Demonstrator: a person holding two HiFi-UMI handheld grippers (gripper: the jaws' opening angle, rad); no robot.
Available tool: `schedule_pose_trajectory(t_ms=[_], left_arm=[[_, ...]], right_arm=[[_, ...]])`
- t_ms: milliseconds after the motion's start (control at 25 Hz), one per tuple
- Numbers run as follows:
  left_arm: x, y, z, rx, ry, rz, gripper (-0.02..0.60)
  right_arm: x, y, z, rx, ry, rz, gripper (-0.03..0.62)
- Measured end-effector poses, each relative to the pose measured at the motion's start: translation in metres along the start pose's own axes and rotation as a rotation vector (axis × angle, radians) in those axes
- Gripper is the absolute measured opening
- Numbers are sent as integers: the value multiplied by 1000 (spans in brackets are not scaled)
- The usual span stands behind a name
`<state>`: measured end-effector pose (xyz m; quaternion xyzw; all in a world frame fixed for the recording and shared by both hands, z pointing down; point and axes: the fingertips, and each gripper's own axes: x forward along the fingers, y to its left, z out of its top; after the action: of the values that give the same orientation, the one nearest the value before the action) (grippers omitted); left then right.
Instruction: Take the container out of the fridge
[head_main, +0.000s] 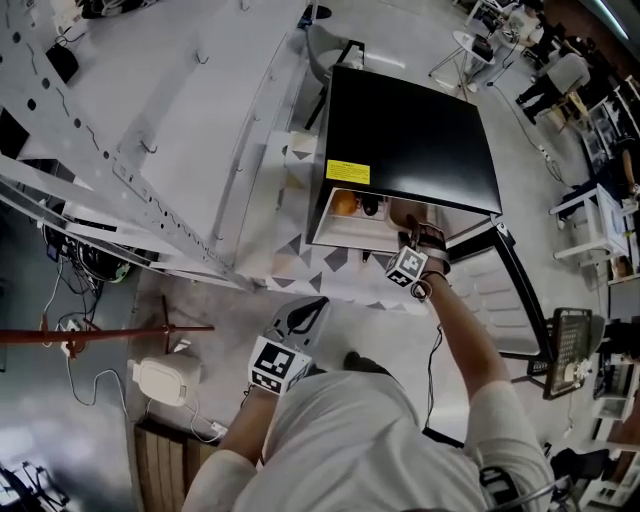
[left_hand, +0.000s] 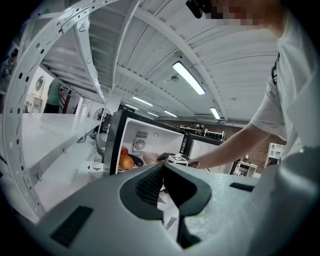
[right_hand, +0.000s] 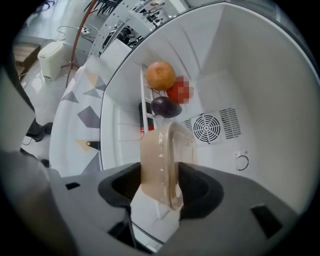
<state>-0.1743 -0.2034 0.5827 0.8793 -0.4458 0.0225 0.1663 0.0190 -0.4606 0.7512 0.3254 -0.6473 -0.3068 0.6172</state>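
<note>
In the head view, the fridge (head_main: 410, 130) stood on the floor with its black top towards us and its door (head_main: 497, 290) swung open to the right. The right gripper (head_main: 410, 232) reached into the open compartment at the end of an outstretched arm, and the tan container (head_main: 404, 212) showed just inside the opening at its tips. An orange (head_main: 344, 203) lay further left in the same compartment. The left gripper (head_main: 316, 304) was held low and close to the body, well apart from the fridge. In the left gripper view, we saw the left gripper (left_hand: 161, 167) with its jaws pressed together at the tips and nothing between them. It pointed towards the open fridge (left_hand: 150, 137), where the orange (left_hand: 126, 161) showed on the left of the interior and the person's arm (left_hand: 225, 150) reached in from the right. In the right gripper view, the right gripper (right_hand: 160, 187) pinched the translucent beige container (right_hand: 160, 155), one pad on each side of it. The container was still inside the white compartment. Behind it lay the orange (right_hand: 160, 75), a red item (right_hand: 180, 91) partly blurred, and a dark purple fruit (right_hand: 166, 106). A round fan grille (right_hand: 206, 128) sat in the back wall.
</note>
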Motion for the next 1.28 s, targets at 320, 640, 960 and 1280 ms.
schedule_pose_trajectory(t_ms=[320,640,960,1280], left_arm=[[-8,-8,2,20,-10,-36,5],[-5,-18,0,33,0,-97,5],[16,-32,1,51,16,-152,5],[36,-53,9,57,7,-134,5]], right_arm=[[-35,-4,8,154,-58,15,241],[-87,-10,20,402,-162,70,239],[-143,-19,4,686,-251,124,236],[-197,-31,-16,937,-406,198,236]])
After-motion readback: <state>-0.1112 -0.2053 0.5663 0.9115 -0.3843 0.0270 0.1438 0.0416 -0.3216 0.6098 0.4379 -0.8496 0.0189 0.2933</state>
